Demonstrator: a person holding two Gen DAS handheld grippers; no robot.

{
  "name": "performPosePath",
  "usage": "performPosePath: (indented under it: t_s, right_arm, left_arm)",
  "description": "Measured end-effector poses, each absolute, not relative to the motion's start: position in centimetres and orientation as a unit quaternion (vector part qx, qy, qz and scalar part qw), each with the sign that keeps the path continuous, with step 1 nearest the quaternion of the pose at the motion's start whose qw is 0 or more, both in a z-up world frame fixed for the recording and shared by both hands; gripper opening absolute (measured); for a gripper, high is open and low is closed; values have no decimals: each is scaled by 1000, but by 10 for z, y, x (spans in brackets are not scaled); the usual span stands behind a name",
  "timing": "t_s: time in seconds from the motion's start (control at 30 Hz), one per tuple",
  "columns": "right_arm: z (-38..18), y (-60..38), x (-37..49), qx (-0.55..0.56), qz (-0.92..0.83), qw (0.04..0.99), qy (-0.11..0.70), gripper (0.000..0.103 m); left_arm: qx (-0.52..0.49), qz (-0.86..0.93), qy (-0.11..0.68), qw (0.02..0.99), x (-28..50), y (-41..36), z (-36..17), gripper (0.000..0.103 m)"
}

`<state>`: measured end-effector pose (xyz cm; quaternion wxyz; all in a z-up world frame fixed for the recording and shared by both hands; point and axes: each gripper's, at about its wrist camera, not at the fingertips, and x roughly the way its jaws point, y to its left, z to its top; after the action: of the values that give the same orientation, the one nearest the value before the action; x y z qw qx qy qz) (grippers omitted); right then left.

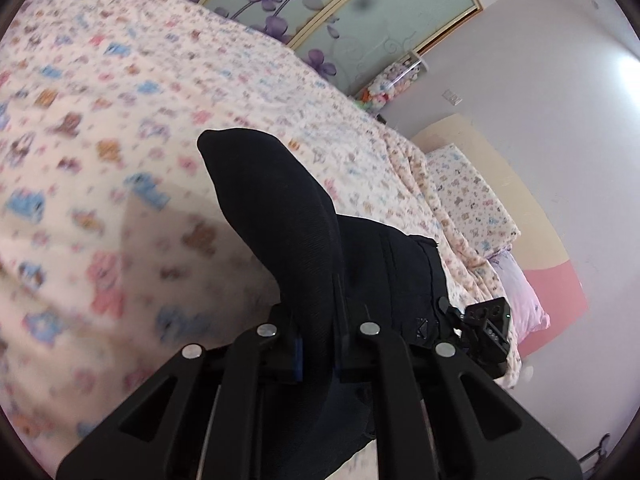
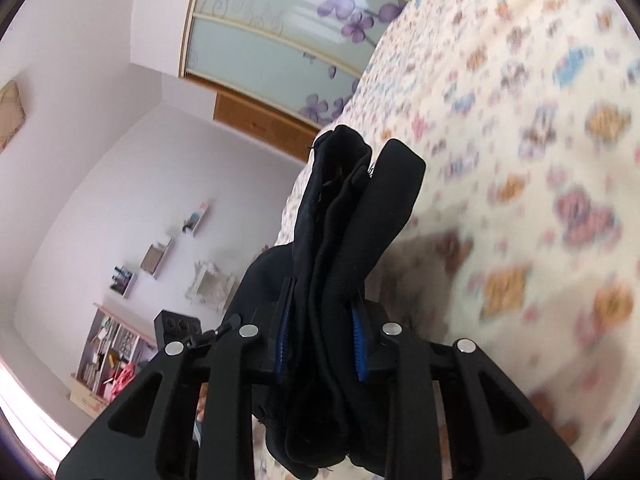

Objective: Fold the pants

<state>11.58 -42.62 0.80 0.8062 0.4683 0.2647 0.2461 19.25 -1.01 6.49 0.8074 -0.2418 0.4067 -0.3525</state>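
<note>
- Presently you are holding the black pants (image 1: pixel 280 216) in both tongs at once, with the fabric off the bedspread (image 1: pixel 120 100) where it is gripped; the patterned cover is lying below and beyond the tips in both wrist views.
- Your left gripper (image 1: pixel 318 354) is clenched on the pants: its jaws are standing nearly together, and a single thin fold of black cloth is running up between them and ending in a rounded tip ahead of the fingers.
- Your right gripper (image 2: pixel 320 346) is grasping a thicker bunch of the pants (image 2: pixel 344 216): several layers, with what looks like a seamed edge, are filling the gap between the blue pads (image 2: pixel 357 346), which are pressing on both sides of the bundle.
- Beside each tong, toward the other, the other tool's body is showing in part, with black cloth spanning between, so you are carrying one garment by two points.
- Judged step: you are lifting the garment to spread or align it ahead of a fold. No fold is visible yet, so I am rating the task as being in an early stage.
- Next move, as advice: you are needing to draw the two tongs apart until the cloth between them is hanging straight, then lay it flat on the bedspread ahead of the tips.
- Risk noted: the left hold is taking in little cloth, so it is likely to slip under a hard pull.
- Both views are blurred on the bedding; how much of the pants is trailing below the tongs I cannot tell.
</note>
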Motion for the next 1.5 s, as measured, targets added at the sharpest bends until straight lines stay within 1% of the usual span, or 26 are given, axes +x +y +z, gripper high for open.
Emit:
performPosePath:
  t_s: [0.1, 0.2, 0.33, 0.43, 0.53, 0.57, 0.6, 0.63, 0.67, 0.7, 0.77, 0.83, 0.9, 0.93, 0.97, 1.0, 1.07, 1.1, 1.2, 1.3, 1.4, 1.5]
  right_arm:
    - [19, -437, 127, 463, 236, 818, 247, 26]
    - [13, -449, 138, 464, 222, 823, 241, 26]
    - [-17, -458, 150, 469, 189, 822, 263, 26]
    - [-45, -466, 151, 484, 167, 815, 273, 25]
    - [-50, -466, 148, 484, 164, 815, 272, 28]
    - [-48, -464, 147, 477, 159, 819, 275, 30]
    - [-45, -461, 147, 466, 146, 825, 284, 36]
    - [-43, -460, 147, 459, 137, 828, 291, 47]
    - [-40, -459, 144, 452, 124, 832, 297, 51]
    - [-38, -462, 142, 447, 116, 836, 298, 56]
    - [-29, -466, 129, 442, 99, 845, 284, 56]
    - [-18, -475, 110, 441, 66, 858, 256, 56]
    - [0, -474, 92, 419, 60, 878, 224, 56]
    - [9, -468, 86, 405, 67, 886, 214, 56]
    - [18, -461, 84, 391, 79, 893, 207, 56]
    - [29, -450, 84, 373, 101, 900, 204, 56]
    - [41, -427, 85, 347, 131, 905, 208, 67]
    - [45, -415, 86, 335, 141, 907, 215, 75]
    - [46, -395, 91, 325, 163, 903, 229, 75]
    - [37, -388, 94, 326, 162, 899, 245, 75]
    - [15, -389, 103, 327, 142, 893, 276, 75]
    - [-5, -392, 102, 322, 140, 894, 278, 75]
  left_arm:
    - [-243, -349, 392, 816, 209, -27, 69, 9]
    - [-239, -346, 383, 823, 223, -42, 66, 9]
    - [-228, -318, 405, 826, 244, -60, 37, 9]
    - [-256, -287, 416, 824, 254, -51, 8, 10]
    - [-266, -280, 415, 824, 255, -43, -5, 14]
    - [-265, -275, 413, 827, 254, -42, -5, 19]
    - [-264, -264, 411, 831, 253, -40, -4, 27]
    - [-266, -253, 409, 836, 250, -38, -2, 34]
    - [-269, -238, 405, 840, 248, -34, 0, 50]
    - [-272, -229, 400, 845, 245, -28, 4, 58]
    - [-263, -203, 386, 861, 238, -15, 16, 61]
    - [-242, -173, 366, 882, 228, -5, 33, 68]
    - [-222, -164, 333, 902, 209, 0, 52, 81]
    - [-213, -171, 322, 907, 202, -2, 60, 85]
    - [-196, -182, 310, 912, 192, -9, 69, 95]
    - [-175, -191, 301, 918, 184, -18, 77, 101]
    - [-126, -221, 281, 925, 165, -43, 87, 101]
    - [-111, -229, 281, 925, 163, -53, 89, 101]
    - [-81, -245, 290, 922, 155, -83, 84, 101]
    - [-80, -258, 304, 914, 155, -98, 68, 101]
    - [-81, -230, 348, 905, 170, -104, 38, 101]
    - [-85, -220, 393, 889, 186, -105, 5, 101]
